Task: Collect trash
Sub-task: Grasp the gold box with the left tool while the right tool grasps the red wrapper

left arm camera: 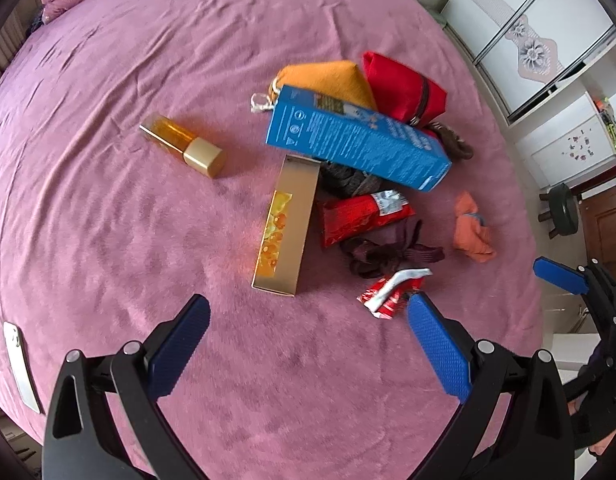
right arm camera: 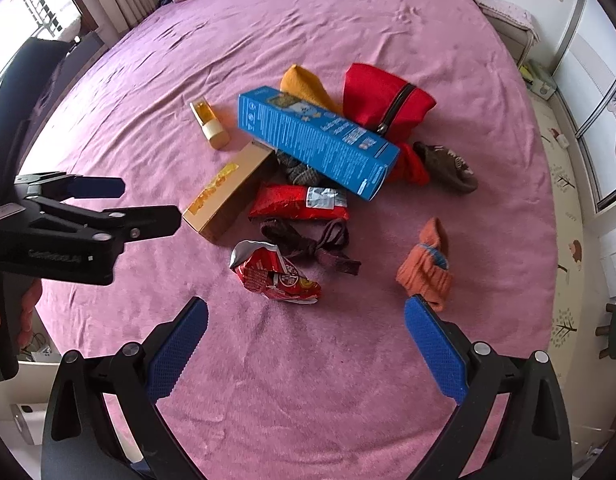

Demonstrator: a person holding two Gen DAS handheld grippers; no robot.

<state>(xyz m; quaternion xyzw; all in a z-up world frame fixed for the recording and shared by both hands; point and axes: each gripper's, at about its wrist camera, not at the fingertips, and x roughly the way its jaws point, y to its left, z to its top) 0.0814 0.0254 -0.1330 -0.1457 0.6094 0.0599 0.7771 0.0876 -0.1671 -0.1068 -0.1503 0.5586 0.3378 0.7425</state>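
— Right gripper [right arm camera: 305, 344] gapes wide and empty; our crumpled red wrapper [right arm camera: 273, 270] lies just ahead, slightly left of centre, its long axis crosswise to the fingers.

— Left gripper [left arm camera: 308, 344], equally wide and empty, sees that wrapper ahead-right. We judge right nearer. Underneath: a pink bedspread [right arm camera: 308, 400], bedroom wardrobe [left arm camera: 520, 40] beyond.

near: bare bedspread [right arm camera: 308, 360] | ahead: crumpled wrapper [right arm camera: 273, 270], orange sock [right arm camera: 426, 272]

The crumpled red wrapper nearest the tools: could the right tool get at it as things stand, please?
Probably yes. The right tool is open and faces the wrapper, which lies alone on the bed with bare cover between them; the dark cord sits just behind it, not over it.
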